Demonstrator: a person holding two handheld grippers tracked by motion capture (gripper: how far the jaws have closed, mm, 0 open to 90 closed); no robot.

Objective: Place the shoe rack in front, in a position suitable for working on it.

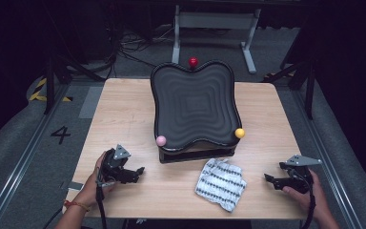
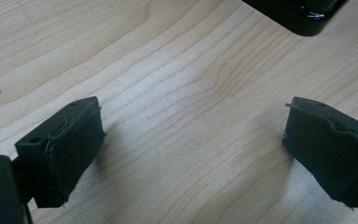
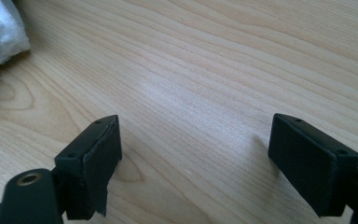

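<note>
Black wavy tray [image 1: 193, 107] holds nothing; cloth [image 1: 220, 184] beside. Left gripper [image 1: 134, 172], right gripper [image 1: 270, 180]: fingers spread, holding nothing.

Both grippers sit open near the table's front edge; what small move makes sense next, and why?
Probably the right gripper moves toward the crumpled patterned cloth, the nearest loose thing. Its fingers stand open over bare table, holding nothing, with the cloth just beside them.

The left black two-jaw claw [image 1: 140, 170] wears a grey three-cornered plate and trails a black cable. The right black claw [image 1: 268, 179] matches. A red-and-yellow cord bracelet [image 1: 77, 205] circles the left wrist.
</note>
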